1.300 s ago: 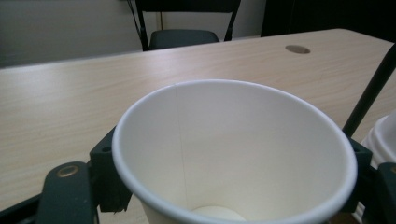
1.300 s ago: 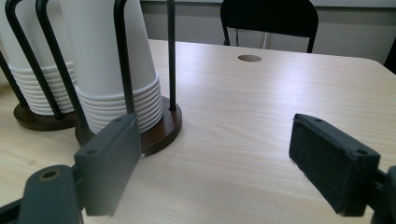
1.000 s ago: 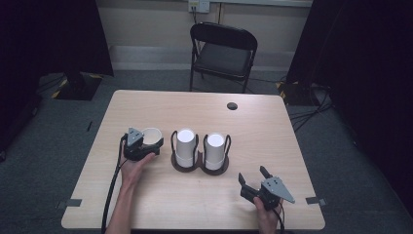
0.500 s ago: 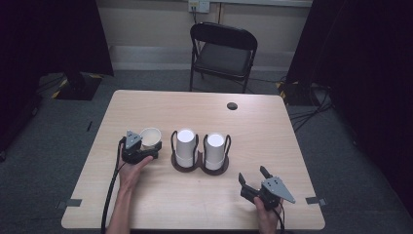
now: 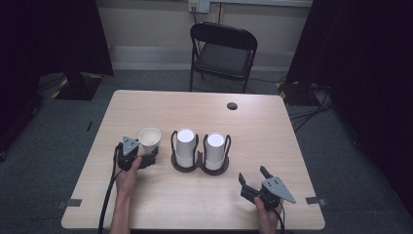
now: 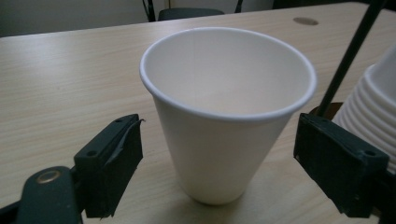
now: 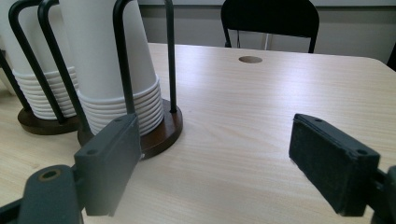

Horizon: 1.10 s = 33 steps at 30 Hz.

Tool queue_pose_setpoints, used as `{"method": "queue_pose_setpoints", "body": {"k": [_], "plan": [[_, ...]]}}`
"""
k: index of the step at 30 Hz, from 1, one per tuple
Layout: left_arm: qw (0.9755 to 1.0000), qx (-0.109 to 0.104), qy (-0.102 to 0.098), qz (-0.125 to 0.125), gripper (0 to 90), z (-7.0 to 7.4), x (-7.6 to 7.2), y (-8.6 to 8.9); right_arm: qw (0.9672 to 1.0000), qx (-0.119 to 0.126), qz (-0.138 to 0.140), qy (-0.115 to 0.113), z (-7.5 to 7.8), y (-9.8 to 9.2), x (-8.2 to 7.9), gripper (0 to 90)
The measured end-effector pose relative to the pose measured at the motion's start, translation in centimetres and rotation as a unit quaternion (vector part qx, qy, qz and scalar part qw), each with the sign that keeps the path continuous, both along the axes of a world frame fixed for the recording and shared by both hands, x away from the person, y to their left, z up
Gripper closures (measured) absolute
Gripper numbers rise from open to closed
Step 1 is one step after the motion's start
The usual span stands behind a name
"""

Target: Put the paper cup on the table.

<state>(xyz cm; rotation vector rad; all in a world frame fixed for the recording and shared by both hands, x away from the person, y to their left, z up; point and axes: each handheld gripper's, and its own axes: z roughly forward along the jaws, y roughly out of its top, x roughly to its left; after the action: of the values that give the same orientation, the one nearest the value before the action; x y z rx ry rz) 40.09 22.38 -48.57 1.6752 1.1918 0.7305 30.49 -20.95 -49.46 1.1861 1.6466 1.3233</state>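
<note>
Dim, even light; soft close-up blur

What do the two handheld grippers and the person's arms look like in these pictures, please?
Both the left gripper and right gripper are black, with two flat rectangular padded jaws and a grey three-cornered plate on top. A black cable trails from the left one. The forearms are bare, no sleeves.

Each hand holds a black gripper. The left gripper [image 5: 152,157] carries a grey three-cornered plate on top, and a black cable trails from it along the bare forearm toward the table's [image 5: 204,204] near edge. The right gripper [image 5: 253,178] bears a like grey plate, with a dark cable by the wrist. No sleeves show on either forearm. Seen close, each jaw is a black block faced with a dark pad, with small screw holes and a brass-coloured rivet at the left jaw's base.
</note>
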Motion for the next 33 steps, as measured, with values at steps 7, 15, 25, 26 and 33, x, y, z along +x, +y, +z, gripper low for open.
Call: {"method": "queue_pose_setpoints", "body": {"k": [7,15,25,26,33], "plan": [[0.9996,-0.006,-0.027,-0.009,15.5,0.1,-2.3,-0.5,1.0,-0.001,0.002,-0.001,0.0,0.0,0.0,16.1],[0.9986,-0.002,-0.043,-0.031,15.6,0.8,-3.9,-1.3,1.0,-0.002,0.002,0.0,0.0,0.0,0.0,16.1],[0.9981,-0.027,-0.045,-0.033,15.5,1.0,-6.4,-2.8,1.0,-0.002,0.003,-0.001,0.0,0.0,0.0,16.2],[0.9978,-0.033,-0.047,-0.034,15.5,1.0,-6.7,-3.0,1.0,-0.002,0.003,-0.001,0.0,0.0,0.0,16.2],[0.998,-0.016,-0.057,-0.02,15.5,1.2,-9.0,-4.8,1.0,0.0,0.004,-0.001,0.0,0.0,0.0,16.3]]}}
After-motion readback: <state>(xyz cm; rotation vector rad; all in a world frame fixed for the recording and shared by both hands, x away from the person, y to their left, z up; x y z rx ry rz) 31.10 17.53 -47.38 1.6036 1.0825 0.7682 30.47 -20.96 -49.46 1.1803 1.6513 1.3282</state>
